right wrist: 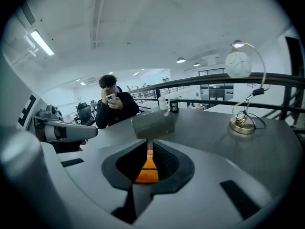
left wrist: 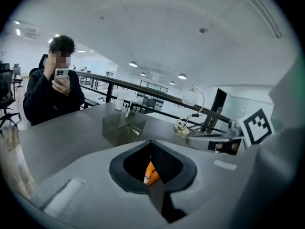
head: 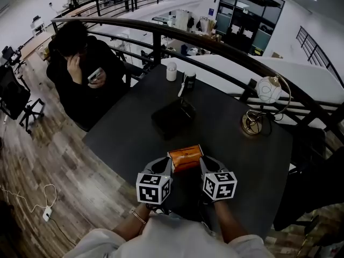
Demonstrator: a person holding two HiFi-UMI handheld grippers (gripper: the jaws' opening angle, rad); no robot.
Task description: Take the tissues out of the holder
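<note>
An orange tissue packet [head: 185, 157] hangs just above the near part of the dark table [head: 123, 138], held between my two grippers. My left gripper [head: 167, 165] is shut on its left end, and the orange corner [left wrist: 151, 172] shows between the jaws. My right gripper [head: 204, 164] is shut on the right end, with the orange face [right wrist: 148, 168] filling its narrow gap. The tinted see-through holder [head: 173, 117] stands beyond them at the table's middle, also in the left gripper view [left wrist: 124, 128] and right gripper view [right wrist: 152, 123]. Whether anything is inside the holder is unclear.
A globe desk lamp [head: 266, 104] with a brass base stands at the right. A white cup [head: 171, 71] and a dark bottle [head: 189, 80] sit at the far edge. A person in black [head: 80, 69] sits at the far left corner. A black railing [head: 226, 52] runs behind the table.
</note>
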